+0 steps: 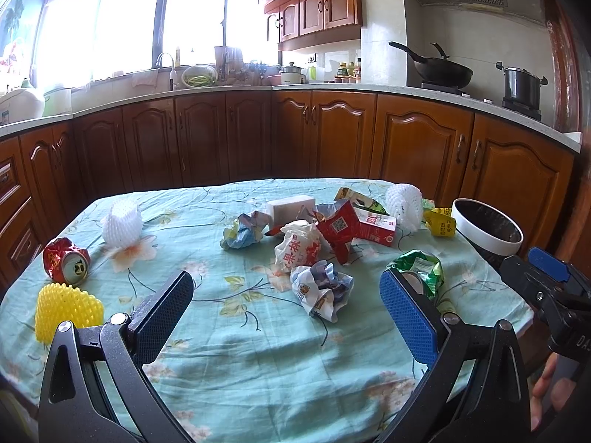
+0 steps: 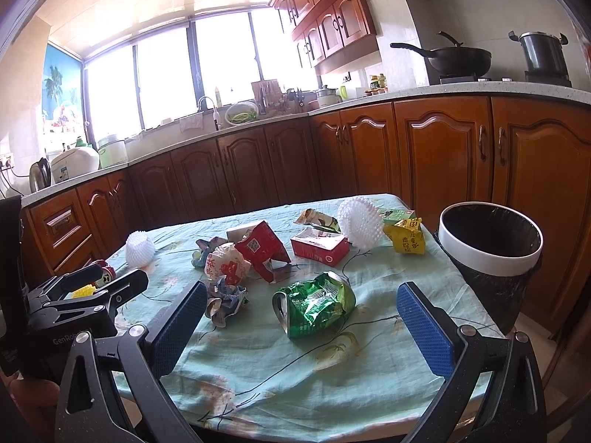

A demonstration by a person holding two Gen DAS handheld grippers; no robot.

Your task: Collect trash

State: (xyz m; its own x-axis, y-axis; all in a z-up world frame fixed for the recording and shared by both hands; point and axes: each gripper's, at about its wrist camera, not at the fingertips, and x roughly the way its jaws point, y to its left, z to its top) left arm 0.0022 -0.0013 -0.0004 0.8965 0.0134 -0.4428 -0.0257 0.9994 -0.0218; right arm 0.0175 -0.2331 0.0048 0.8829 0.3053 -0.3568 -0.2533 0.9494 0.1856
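On left gripper (image 2: 110, 288): "GenRob" lettering.

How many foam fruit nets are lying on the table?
3. A white net sits far left, a yellow net at the near-left edge beside the crushed red can, and another white net far right near the bin. Others could hide behind the wrappers.

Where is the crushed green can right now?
The crushed green can lies on the tablecloth at the right wrist view's centre, between the open right hand-held gripper fingers, left of the trash bin.
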